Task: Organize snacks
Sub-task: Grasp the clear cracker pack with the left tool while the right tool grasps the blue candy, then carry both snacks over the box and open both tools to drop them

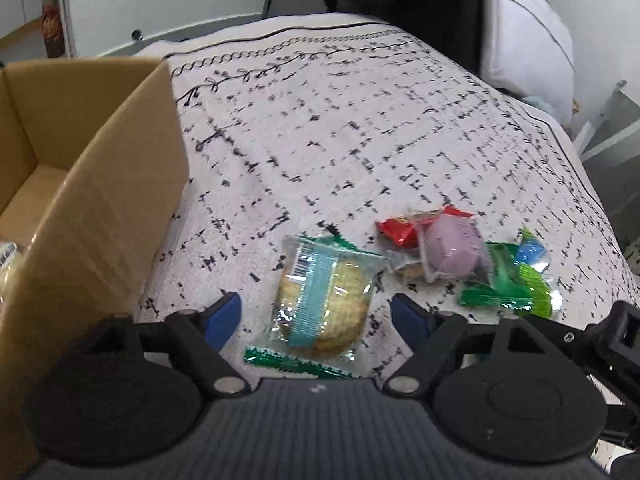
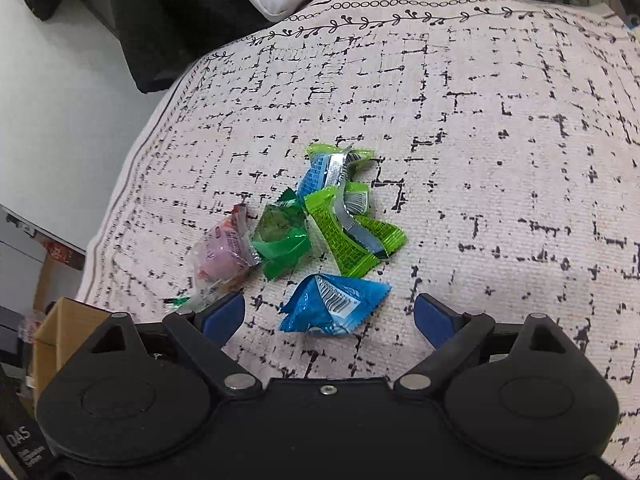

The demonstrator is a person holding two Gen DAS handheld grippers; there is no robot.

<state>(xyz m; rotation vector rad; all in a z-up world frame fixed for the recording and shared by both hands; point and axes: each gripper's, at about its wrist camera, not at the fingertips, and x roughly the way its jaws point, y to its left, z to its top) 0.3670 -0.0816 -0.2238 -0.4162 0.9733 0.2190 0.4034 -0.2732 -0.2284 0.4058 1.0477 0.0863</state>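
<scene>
the left hand-held gripper (image 1: 316,314) hangs over a patterned cloth (image 1: 360,128) on the worktop, its blue pads wide apart on either side of a clear cracker packet (image 1: 324,300) with a pale blue strip and a barcode, not pressing it. a cardboard box (image 1: 100,184) stands to its left. the right hand-held gripper (image 2: 330,318) is also wide open, a blue snack packet (image 2: 334,308) with a barcode lying between its pads, untouched. no brand name can be read on any wrapper.
</scene>
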